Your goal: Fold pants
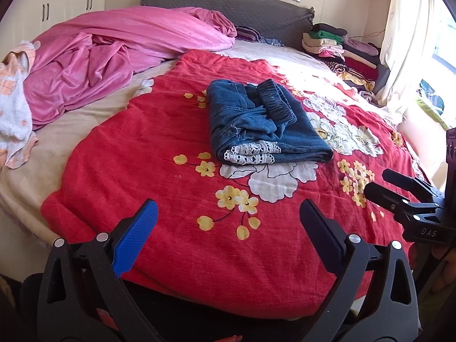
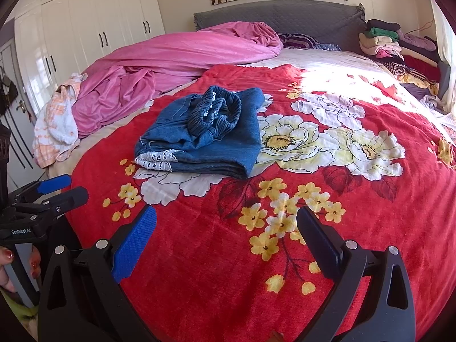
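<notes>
Blue denim pants (image 1: 265,125) with white lace hems lie folded in a compact bundle on the red floral blanket (image 1: 176,188); they also show in the right wrist view (image 2: 208,139), elastic waistband on top. My left gripper (image 1: 228,213) is open and empty, hovering near the blanket's front edge, well short of the pants. My right gripper (image 2: 226,222) is open and empty, in front and to the right of the pants. Each gripper shows in the other's view: the right gripper (image 1: 382,185) and the left gripper (image 2: 68,188).
A crumpled pink blanket (image 1: 114,48) and an orange-white towel (image 1: 14,99) lie at the left. A stack of folded clothes (image 1: 342,48) sits at the back right by the grey headboard (image 1: 228,5). White wardrobes (image 2: 85,28) stand on the left, a curtained window (image 1: 413,42) on the right.
</notes>
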`<state>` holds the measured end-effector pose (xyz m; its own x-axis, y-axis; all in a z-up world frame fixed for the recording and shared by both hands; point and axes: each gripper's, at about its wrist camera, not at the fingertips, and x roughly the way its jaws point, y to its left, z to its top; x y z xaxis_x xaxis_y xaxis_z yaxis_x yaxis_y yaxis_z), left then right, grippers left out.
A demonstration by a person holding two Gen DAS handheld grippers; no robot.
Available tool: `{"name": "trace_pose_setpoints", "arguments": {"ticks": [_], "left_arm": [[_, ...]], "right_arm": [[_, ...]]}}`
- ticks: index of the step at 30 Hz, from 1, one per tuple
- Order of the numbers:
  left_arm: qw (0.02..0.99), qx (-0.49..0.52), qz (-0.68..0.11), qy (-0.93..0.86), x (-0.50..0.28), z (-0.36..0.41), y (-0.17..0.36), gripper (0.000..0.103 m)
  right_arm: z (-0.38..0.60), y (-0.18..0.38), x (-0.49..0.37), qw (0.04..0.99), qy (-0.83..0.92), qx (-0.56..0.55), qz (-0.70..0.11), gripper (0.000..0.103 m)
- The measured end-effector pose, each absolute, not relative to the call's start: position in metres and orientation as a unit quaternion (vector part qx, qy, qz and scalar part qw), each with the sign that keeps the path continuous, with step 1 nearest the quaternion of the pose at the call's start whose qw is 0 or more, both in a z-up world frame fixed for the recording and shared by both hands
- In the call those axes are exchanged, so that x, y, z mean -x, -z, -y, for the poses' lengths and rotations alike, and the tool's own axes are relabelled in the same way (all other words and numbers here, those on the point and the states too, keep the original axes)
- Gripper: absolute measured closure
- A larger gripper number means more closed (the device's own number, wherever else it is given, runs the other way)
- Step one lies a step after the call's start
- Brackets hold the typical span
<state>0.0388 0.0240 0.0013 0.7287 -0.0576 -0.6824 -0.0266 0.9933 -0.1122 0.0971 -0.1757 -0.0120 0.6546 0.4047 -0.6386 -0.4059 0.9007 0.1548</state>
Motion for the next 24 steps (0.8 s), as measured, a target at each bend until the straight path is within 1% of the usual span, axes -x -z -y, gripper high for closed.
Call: {"name": "trace_pose_setpoints", "arguments": {"ticks": [24], "left_arm": [[0.925, 0.060, -0.375, 0.001, -0.0376, -0.0253, 0.0003, 0.010]], "right_arm": [[0.1776, 0.0115, -0.0964, 0.911, -0.219, 0.000, -0.350, 0.005]]}}
